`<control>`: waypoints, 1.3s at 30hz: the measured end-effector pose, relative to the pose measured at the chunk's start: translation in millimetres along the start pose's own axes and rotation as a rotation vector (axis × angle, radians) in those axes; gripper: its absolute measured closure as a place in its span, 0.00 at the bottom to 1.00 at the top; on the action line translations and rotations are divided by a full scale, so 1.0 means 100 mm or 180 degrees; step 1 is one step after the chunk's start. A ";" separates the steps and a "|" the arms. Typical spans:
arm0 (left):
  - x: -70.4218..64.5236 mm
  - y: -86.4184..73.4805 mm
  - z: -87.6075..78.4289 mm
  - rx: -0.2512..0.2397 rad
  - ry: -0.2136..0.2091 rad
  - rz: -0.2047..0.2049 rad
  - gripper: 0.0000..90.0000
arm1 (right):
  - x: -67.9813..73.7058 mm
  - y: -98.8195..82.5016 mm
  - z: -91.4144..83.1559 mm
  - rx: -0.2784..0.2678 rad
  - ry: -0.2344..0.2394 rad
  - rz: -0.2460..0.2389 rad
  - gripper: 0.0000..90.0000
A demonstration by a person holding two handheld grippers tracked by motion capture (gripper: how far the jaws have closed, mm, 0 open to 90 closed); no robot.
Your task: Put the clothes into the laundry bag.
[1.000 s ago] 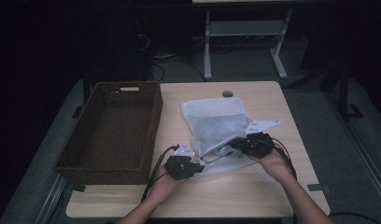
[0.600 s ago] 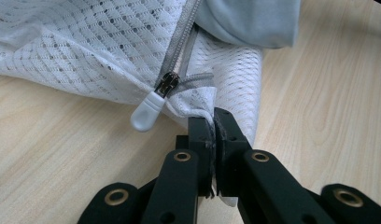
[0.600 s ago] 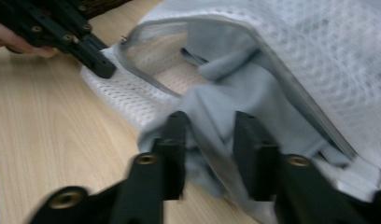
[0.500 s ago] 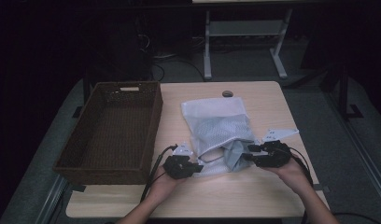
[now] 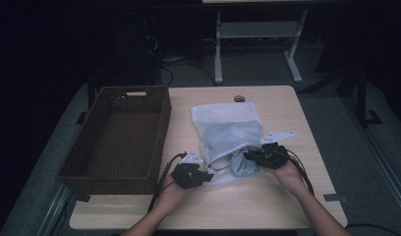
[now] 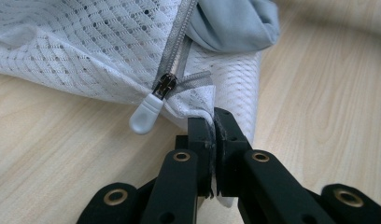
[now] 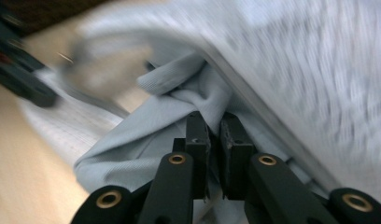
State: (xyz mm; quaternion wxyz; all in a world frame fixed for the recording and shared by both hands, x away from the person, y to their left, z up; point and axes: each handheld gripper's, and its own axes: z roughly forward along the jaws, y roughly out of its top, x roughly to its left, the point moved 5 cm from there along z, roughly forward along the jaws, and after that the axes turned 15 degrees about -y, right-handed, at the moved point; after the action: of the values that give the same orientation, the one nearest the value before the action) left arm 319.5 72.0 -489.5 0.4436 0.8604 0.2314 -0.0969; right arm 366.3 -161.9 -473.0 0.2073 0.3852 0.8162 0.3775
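Observation:
A white mesh laundry bag (image 5: pixel 225 130) lies on the wooden table (image 5: pixel 287 113), its zipped mouth toward me. A grey garment (image 5: pixel 240 164) bulges out of that mouth. My left gripper (image 5: pixel 208 176) sits at the bag's near left corner. In the left gripper view it (image 6: pixel 213 121) is shut on the mesh hem just below the white zipper pull (image 6: pixel 144 116). My right gripper (image 5: pixel 247 157) is at the mouth's right side. Its jaws have just been closing, and in the blurred right gripper view it (image 7: pixel 214 123) pinches a fold of the grey garment (image 7: pixel 146 135).
A dark woven basket (image 5: pixel 161 132) stands empty on the table's left half, close beside the bag. A small round dark object (image 5: pixel 239 99) rests near the table's far edge. Bare wood lies to the right of the bag and in front of my hands.
My right gripper drew off to the right, then came back left and down onto the grey garment at the bag's mouth. The left gripper has stayed put on the bag's corner.

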 end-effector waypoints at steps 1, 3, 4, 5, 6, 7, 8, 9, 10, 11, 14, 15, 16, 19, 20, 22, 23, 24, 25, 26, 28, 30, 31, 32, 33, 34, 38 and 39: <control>0.01 0.00 0.00 0.0005 0.0002 -0.0001 0.96 | 0.06 0.08 -0.03 -0.0096 0.0030 -0.0062 0.93; 0.01 0.00 0.01 0.0014 0.0010 0.0001 0.96 | 0.14 0.18 -0.06 -0.0219 0.0084 -0.0117 0.94; 0.01 0.01 0.02 0.0016 0.0013 0.0002 0.96 | 0.18 0.22 -0.06 -0.0261 0.0118 -0.0135 0.94; 0.01 0.01 0.02 0.0012 0.0015 0.0003 0.96 | 0.25 0.30 -0.05 -0.0327 0.0166 -0.0165 0.94; 0.01 0.01 0.02 0.0017 0.0022 0.0011 0.96 | 0.31 0.35 -0.02 -0.0342 0.0210 -0.0202 0.94; 0.01 0.02 0.01 0.0015 0.0029 0.0013 0.96 | 0.39 0.41 0.02 -0.0350 0.0264 -0.0251 0.94; 0.02 0.02 0.01 0.0015 0.0038 0.0014 0.96 | 0.44 0.44 0.04 -0.0366 0.0298 -0.0281 0.94; 0.02 0.02 0.01 0.0018 0.0044 0.0016 0.96 | 0.51 0.47 0.07 -0.0362 0.0350 -0.0308 0.94; 0.04 0.02 0.00 0.0020 0.0056 0.0013 0.96 | 0.56 0.48 0.09 -0.0360 0.0400 -0.0340 0.94; 0.05 0.01 0.00 0.0008 0.0059 0.0001 0.96 | 0.65 0.51 0.13 -0.0350 0.0460 -0.0408 0.94; 0.08 0.00 -0.03 0.0009 0.0077 -0.0021 0.96 | 0.80 0.55 0.21 -0.0289 0.0529 -0.0544 0.94; 0.09 0.00 -0.03 0.0003 0.0070 -0.0036 0.96 | 0.83 0.55 0.26 -0.0243 0.0473 -0.0603 0.94; 0.09 0.00 -0.03 0.0003 0.0060 -0.0051 0.96 | 0.85 0.55 0.31 -0.0209 0.0400 -0.0659 0.94; 0.08 -0.01 -0.03 0.0040 0.0049 -0.0032 0.96 | 0.85 0.54 0.50 -0.0086 0.0261 -0.0641 0.94; 0.08 -0.01 -0.03 0.0051 0.0041 -0.0032 0.96 | 0.84 0.54 0.54 -0.0065 0.0220 -0.0648 0.94; 0.08 -0.01 -0.02 0.0070 0.0038 -0.0034 0.96 | 0.82 0.54 0.64 -0.0011 0.0128 -0.0630 0.94; 0.08 -0.01 -0.02 0.0072 0.0034 -0.0036 0.96 | 0.80 0.54 0.69 -0.0008 0.0096 -0.0618 0.94; 0.08 -0.02 -0.02 0.0073 0.0031 -0.0045 0.97 | 0.79 0.54 0.73 0.0015 0.0057 -0.0599 0.94; 0.08 -0.02 -0.02 0.0074 0.0032 -0.0050 0.97 | 0.78 0.55 0.76 0.0032 0.0022 -0.0591 0.94; 0.09 -0.02 -0.03 0.0076 0.0034 -0.0050 0.97 | 0.76 0.55 0.79 0.0041 -0.0004 -0.0575 0.94; 0.10 -0.02 -0.04 0.0066 0.0036 -0.0064 0.97 | 0.74 0.56 0.83 0.0040 -0.0009 -0.0552 0.94; 0.10 -0.03 -0.04 0.0072 0.0036 -0.0078 0.97 | 0.70 0.58 0.84 0.0041 -0.0013 -0.0536 0.94; 0.11 -0.03 -0.03 0.0079 0.0042 -0.0070 0.97 | 0.67 0.61 0.85 0.0069 -0.0017 -0.0517 0.94; 0.11 -0.03 -0.03 0.0083 0.0042 -0.0081 0.97 | 0.65 0.63 0.85 0.0085 -0.0025 -0.0473 0.94; 0.11 -0.03 -0.02 0.0081 0.0042 -0.0085 0.97 | 0.62 0.67 0.87 0.0093 -0.0045 -0.0427 0.94; 0.11 -0.03 -0.02 0.0094 0.0046 -0.0080 0.97 | 0.59 0.69 0.88 0.0121 -0.0062 -0.0400 0.94; 0.11 -0.02 0.00 0.0091 0.0035 -0.0077 0.97 | 0.49 0.80 0.96 0.0166 -0.0140 -0.0328 0.95; 0.11 -0.02 0.00 0.0094 0.0034 -0.0078 0.97 | 0.46 0.85 0.99 0.0176 -0.0159 -0.0296 0.95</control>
State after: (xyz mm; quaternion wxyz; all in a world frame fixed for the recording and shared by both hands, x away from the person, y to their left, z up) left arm 328.0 76.0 -494.9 0.4283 0.8645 0.2428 -0.1011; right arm 440.0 -45.1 -471.9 0.2342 0.3617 0.8379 0.3350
